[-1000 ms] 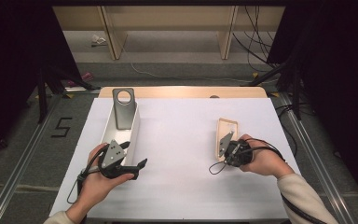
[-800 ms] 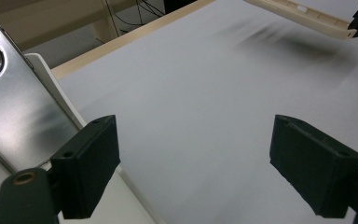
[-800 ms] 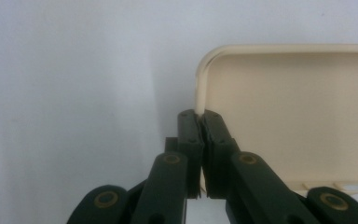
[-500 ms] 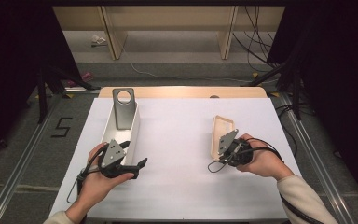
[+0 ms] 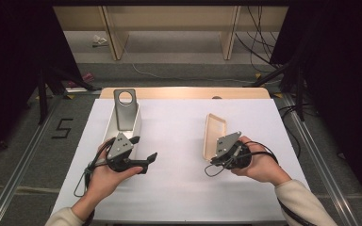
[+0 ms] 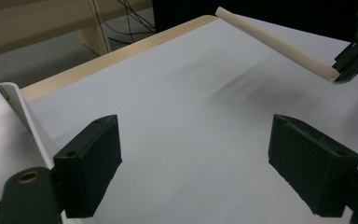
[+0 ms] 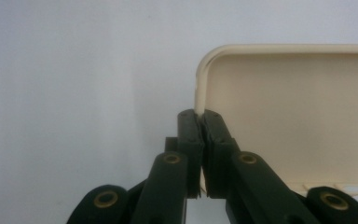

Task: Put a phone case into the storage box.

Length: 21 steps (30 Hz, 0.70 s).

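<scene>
So the right gripper (image 5: pixel 215 155) has the beige tray lid (image 5: pixel 214 135) pinched by its rim, jaws clamped tight on the thin edge, you can see that really well in the right gripper view where the lid (image 7: pixel 303 116) sits squeezed right at the fingertips. Compared to a second ago the lid has shifted a bit: it's tipped up on edge and looks like it's been drawn slightly toward the person, with the right hand (image 5: pixel 257 162) pulled in a touch too. From the left gripper view the lid (image 6: pixel 275 39) hangs clear above the white table cover (image 6: pixel 191 116), casting a soft shadow, so I'd say it's lifted off the surface rather than dragging. The left gripper (image 5: pixel 139 153) hasn't really moved, it's sitting just beside the near end of the white box (image 5: pixel 122 125) with its jaws spread wide and nothing between them. The grey bracket with the round hole (image 5: pixel 125 107) leans in the far end of that box, same as before. My guess is the lid is headed over to the white box, which is well apart from it on the left side, so the carry across is what's left, and that thin-edge grip could let it swing.
</scene>
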Each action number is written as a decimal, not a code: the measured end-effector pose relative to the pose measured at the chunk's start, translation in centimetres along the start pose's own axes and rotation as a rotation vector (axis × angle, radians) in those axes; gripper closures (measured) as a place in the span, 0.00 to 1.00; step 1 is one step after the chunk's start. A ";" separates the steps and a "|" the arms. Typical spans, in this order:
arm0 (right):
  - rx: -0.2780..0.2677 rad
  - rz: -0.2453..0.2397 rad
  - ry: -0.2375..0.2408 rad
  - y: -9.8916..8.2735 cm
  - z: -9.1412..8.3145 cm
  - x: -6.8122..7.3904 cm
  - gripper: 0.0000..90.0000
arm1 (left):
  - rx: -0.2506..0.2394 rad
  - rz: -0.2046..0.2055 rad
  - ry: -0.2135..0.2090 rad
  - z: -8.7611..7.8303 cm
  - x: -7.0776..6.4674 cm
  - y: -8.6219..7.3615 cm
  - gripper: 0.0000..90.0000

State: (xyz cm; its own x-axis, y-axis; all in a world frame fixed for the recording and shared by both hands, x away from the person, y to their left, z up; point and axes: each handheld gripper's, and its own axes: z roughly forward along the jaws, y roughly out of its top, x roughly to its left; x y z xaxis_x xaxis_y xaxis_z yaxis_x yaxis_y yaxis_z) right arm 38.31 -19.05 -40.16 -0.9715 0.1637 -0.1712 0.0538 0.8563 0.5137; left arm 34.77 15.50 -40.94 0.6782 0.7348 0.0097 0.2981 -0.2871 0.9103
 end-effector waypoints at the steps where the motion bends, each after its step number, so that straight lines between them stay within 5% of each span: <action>1: -0.003 0.002 0.001 0.1 0.0 0.1 0.98 | 0.002 0.001 -0.005 0.2 -0.1 0.3 0.19; 10: -0.030 0.011 -0.004 0.6 0.5 0.5 0.98 | 0.019 -0.016 -0.034 2.8 -0.2 3.4 0.20; 21: -0.037 -0.001 -0.004 1.3 1.1 0.9 0.98 | 0.104 -0.041 -0.063 6.2 -0.5 5.8 0.21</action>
State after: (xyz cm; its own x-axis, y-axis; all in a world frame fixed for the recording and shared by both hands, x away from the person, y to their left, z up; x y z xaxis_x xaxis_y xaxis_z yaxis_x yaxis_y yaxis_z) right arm 37.73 -17.22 -40.59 -0.9707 0.1646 -0.1749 0.0439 0.8376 0.5446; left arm 40.34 9.69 -38.25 0.7035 0.7085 -0.0559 0.3928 -0.3221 0.8614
